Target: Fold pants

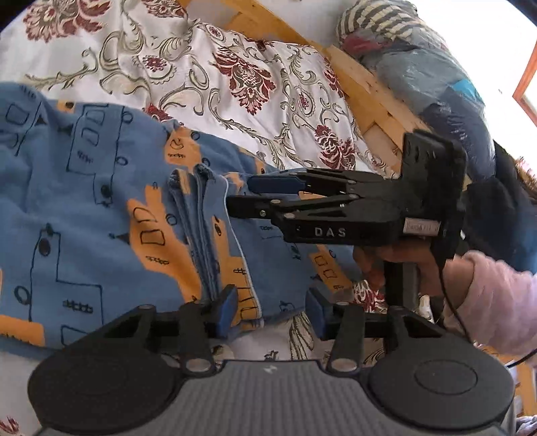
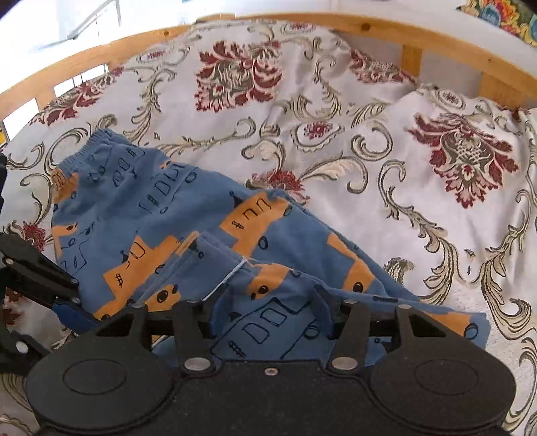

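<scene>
Blue pants (image 1: pixel 100 208) with orange patches and black line drawings lie rumpled on a floral bedspread (image 1: pixel 235 73). My left gripper (image 1: pixel 272 313) is open; a hem edge of the pants lies between its blue pads, close to the left one. My right gripper (image 1: pixel 241 194) comes in from the right just above the pants, its fingers apart. In the right wrist view the pants (image 2: pixel 161 214) stretch from an elastic waistband at the upper left down to my right gripper (image 2: pixel 265 318), which is open with cloth bunched over and between its fingers. One of the left gripper's fingers (image 2: pixel 72 312) shows at the left edge.
A hand in a pink sleeve (image 1: pixel 496 295) holds the right gripper. A wooden bed rail (image 2: pixel 369 26) borders the bedspread (image 2: pixel 369 151) at the back. Plastic-wrapped bundles (image 1: pixel 419 67) are piled beyond the rail (image 1: pixel 365 94) at the upper right.
</scene>
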Demonstrator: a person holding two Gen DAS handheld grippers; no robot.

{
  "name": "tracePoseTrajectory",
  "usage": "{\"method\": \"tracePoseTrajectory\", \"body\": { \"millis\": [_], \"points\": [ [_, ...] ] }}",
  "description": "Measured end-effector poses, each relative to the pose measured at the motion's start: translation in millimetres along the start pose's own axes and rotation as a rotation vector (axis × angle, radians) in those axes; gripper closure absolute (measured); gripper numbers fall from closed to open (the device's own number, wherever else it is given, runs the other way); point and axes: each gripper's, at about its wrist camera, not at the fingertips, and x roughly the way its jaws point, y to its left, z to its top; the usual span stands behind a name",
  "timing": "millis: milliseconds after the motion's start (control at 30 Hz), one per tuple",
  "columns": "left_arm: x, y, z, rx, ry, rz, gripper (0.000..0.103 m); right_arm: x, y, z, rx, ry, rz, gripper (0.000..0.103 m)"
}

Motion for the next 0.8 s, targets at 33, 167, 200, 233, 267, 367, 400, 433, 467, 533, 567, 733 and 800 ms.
{"method": "tracePoseTrajectory", "body": {
  "millis": [33,167,200,233,267,367,400,433,467,533,567,733,800],
  "points": [
    [-0.6,3.0,-0.1,-0.019,-0.002,-0.01,0.053,-2.8,2.3,-1.3,-0.007,-0.009,-0.015,0.042],
    [-17.3,11.3,-2.8,-0.103,-0.034,-0.017,0.047,-26.8,7.5,-2.7,0.021,-0.08,-0.064,0.021],
    [-25.2,10.5,-5.3,-0.115,-0.05,0.018,0.032,-32.4,9.3,-4.8,0.022,-0.093,-0.067,0.012],
    [-33.0,8.9,-7.9,-0.118,-0.073,0.06,0.028,-33.3,12.2,-7.5,0.018,-0.082,-0.088,0.008],
    [-40.2,7.8,-11.0,-0.115,-0.094,0.089,0.028,-28.8,14.8,-10.1,0.008,-0.056,-0.108,0.006],
    [-68.0,2.7,-22.9,-0.126,-0.163,0.231,0.02,-6.1,15.4,-23.7,0.0,0.026,-0.134,0.006],
    [-76.2,0.7,-25.6,-0.132,-0.195,0.286,0.014,-8.6,14.1,-23.1,0.024,0.007,-0.134,0.007],
    [-86.9,-1.7,-29.3,-0.14,-0.238,0.353,0.009,-12.5,13.8,-21.0,0.043,-0.007,-0.139,0.007],
    [-96.3,-3.9,-31.5,-0.138,-0.269,0.405,0.008,-17.2,14.4,-17.1,0.056,-0.027,-0.151,0.007],
    [-113.2,-8.0,-32.2,-0.101,-0.338,0.492,0.002,-26.3,19.4,-7.5,0.051,-0.068,-0.158,0.006],
    [-118.4,-8.8,-29.3,-0.093,-0.373,0.544,0.001,-29.9,24.4,-1.3,0.03,-0.086,-0.142,0.006],
    [-128.5,0.8,0.3,-0.097,-0.456,0.668,0.002,-17.1,59.5,27.3,-0.116,-0.145,-0.142,0.006],
    [-128.3,15.0,7.9,-0.163,-0.435,0.698,0.01,-1.2,71.2,40.8,-0.148,-0.154,-0.118,0.014]
  ]
}}
